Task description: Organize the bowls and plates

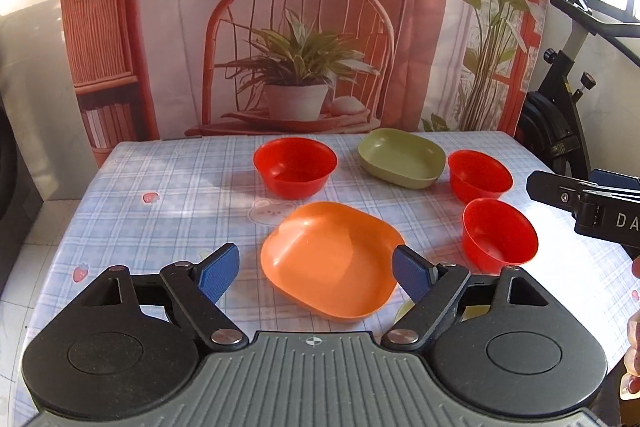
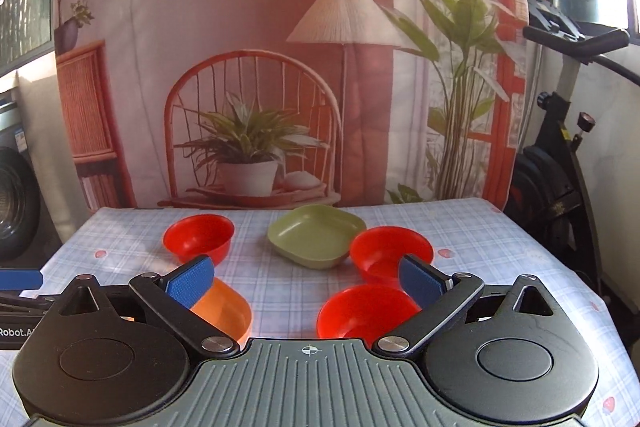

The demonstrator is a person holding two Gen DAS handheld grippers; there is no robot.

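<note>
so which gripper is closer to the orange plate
Left. The left gripper hangs open right over the orange plate, fingers either side. The right gripper sits off to the plate's right, nearer the red bowls.

I see three red bowls (image 1: 295, 167) around a green plate (image 1: 402, 157), an orange plate (image 1: 332, 259) nearer, all on the worktop's (image 1: 160, 187) pale blue plaid cloth.

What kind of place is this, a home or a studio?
Probably a room at home, arranged for recording: a table with a checked cloth, a printed backdrop of a living room hung behind it, and an exercise bike beside it.
</note>
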